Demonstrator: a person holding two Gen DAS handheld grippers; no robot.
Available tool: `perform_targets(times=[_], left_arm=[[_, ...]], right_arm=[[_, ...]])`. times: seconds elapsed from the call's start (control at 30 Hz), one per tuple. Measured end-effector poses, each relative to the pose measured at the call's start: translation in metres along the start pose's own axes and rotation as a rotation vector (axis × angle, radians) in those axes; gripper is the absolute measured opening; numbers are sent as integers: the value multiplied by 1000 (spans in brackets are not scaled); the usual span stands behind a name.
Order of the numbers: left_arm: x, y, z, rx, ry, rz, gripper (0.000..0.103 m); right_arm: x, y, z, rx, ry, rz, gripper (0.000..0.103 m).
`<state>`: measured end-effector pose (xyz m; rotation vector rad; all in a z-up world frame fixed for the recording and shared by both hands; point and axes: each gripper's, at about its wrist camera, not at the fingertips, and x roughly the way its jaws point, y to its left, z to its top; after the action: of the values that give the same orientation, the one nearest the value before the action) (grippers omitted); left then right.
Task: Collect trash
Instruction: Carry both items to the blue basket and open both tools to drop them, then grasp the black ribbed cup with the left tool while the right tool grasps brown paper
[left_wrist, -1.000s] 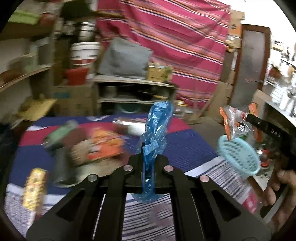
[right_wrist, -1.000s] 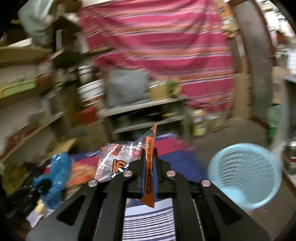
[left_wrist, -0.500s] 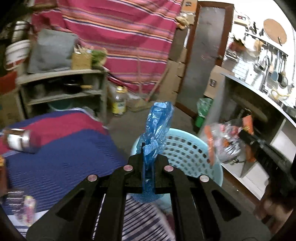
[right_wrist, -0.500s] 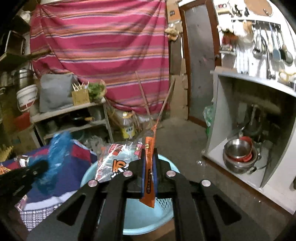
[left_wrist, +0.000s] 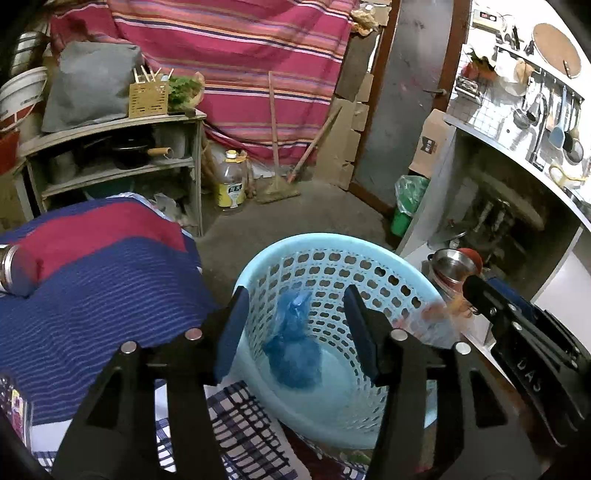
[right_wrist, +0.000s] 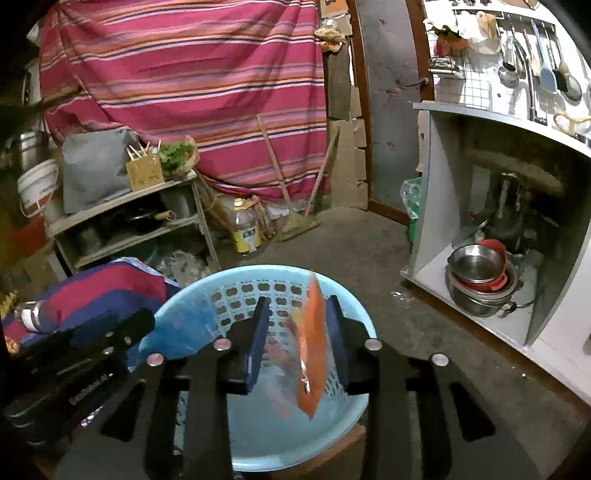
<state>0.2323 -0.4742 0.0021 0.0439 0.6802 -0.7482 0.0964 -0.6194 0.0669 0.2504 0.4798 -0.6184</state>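
Trash from both grippers is going into the pale blue perforated basket (left_wrist: 332, 266), which is standing on the floor beside a surface draped in a blue and red striped cloth (left_wrist: 96, 273). Left gripper (left_wrist: 293, 332) is hovering over the basket mouth with its jaws opening; nothing is lying between the blue pads, and the crumpled blue plastic bag (left_wrist: 293, 350) is showing in the gap below them, down inside the basket near its bottom. Right gripper (right_wrist: 297, 332) is likewise poised above the basket rim, its jaws opening to a moderate gap. Between them an orange snack wrapper (right_wrist: 310, 350) is hanging upright, blurred, close to the right-hand pad; whether it is touching that pad cannot be told. In the left wrist view the right gripper is appearing at the right edge, just beside the basket, with the blurred wrapper at its tip. A steel bottle (left_wrist: 16, 269) is lying on its side on the striped cloth, well apart from the basket.
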Motion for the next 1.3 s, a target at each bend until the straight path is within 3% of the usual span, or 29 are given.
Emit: perform_targets(times=[0.2, 0.33, 0.43, 0.6, 0.67, 0.73, 0.8, 0.87, 1.0, 1.1, 1.2, 1.3], left_arm=[[-29, 7, 7, 11, -19, 13, 52], [-71, 33, 6, 22, -44, 73, 52], [-114, 70, 3, 6, -56, 140, 52], [-198, 157, -13, -57, -89, 291, 52], [-232, 188, -24, -81, -110, 352, 60], [-276, 226, -40, -123, -157, 468, 77], [-312, 263, -58, -165, -167, 562, 82], [-333, 292, -74, -205, -169, 606, 87], [-361, 338, -110, -315, -164, 622, 90], [-359, 358, -120, -338, -138, 621, 90], [-347, 368, -124, -313, -81, 628, 91], [-340, 373, -133, -341, -73, 590, 91]], right_arm=[[-15, -2, 9, 14, -51, 23, 36], [-30, 10, 17, -12, -83, 32, 40], [-42, 27, 21, -37, -104, 50, 53], [-66, 81, 22, -93, -132, 108, 65], [-79, 111, 20, -98, -139, 165, 72], [-96, 156, 16, -141, -140, 245, 74], [-113, 195, 6, -194, -151, 296, 75], [-134, 247, -11, -244, -157, 384, 77], [-161, 326, -57, -335, -129, 526, 78], [-173, 368, -85, -438, -125, 562, 78], [-174, 393, -100, -479, -91, 588, 79], [-165, 393, -103, -459, -51, 593, 79]])
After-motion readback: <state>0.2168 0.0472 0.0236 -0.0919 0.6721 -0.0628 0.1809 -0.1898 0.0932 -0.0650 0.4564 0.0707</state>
